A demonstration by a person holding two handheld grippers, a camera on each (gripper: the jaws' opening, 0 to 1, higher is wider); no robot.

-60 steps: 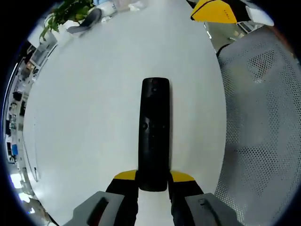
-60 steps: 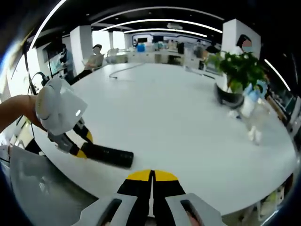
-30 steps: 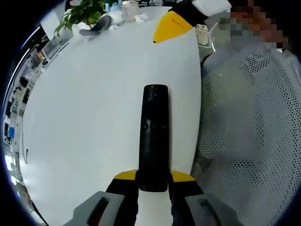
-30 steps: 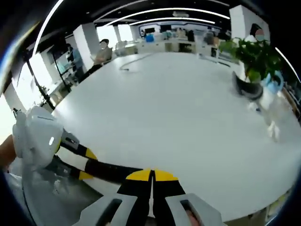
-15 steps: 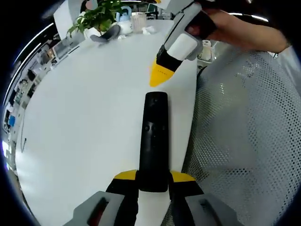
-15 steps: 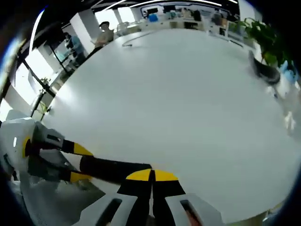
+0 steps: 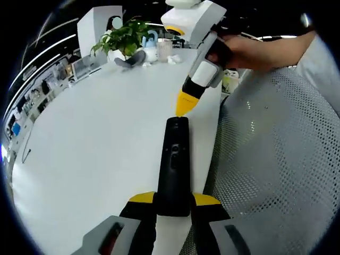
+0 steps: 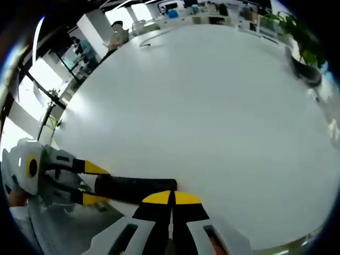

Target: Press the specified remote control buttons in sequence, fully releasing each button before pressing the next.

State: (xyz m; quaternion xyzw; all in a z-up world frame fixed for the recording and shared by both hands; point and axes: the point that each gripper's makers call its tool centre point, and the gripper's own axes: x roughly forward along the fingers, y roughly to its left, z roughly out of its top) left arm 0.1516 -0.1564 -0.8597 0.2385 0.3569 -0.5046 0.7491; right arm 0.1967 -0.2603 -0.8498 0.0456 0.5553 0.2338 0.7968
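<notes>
Right tongs poised at the top of the remote, first press apparently about to begin

In the left gripper view the left tongs (image 7: 173,204) pinch the near end of the black remote control (image 7: 174,159), which runs up the frame's centre over the white worktop (image 7: 95,149). The right tongs (image 7: 182,109), pressed together, point down at its far end from above, touching or just short; I cannot tell which. No completed press can be judged, so the sequence seems still ahead. In the right gripper view the remote control (image 8: 135,188) lies lower left, just beside the tip of the shut right tongs (image 8: 171,198).
</notes>
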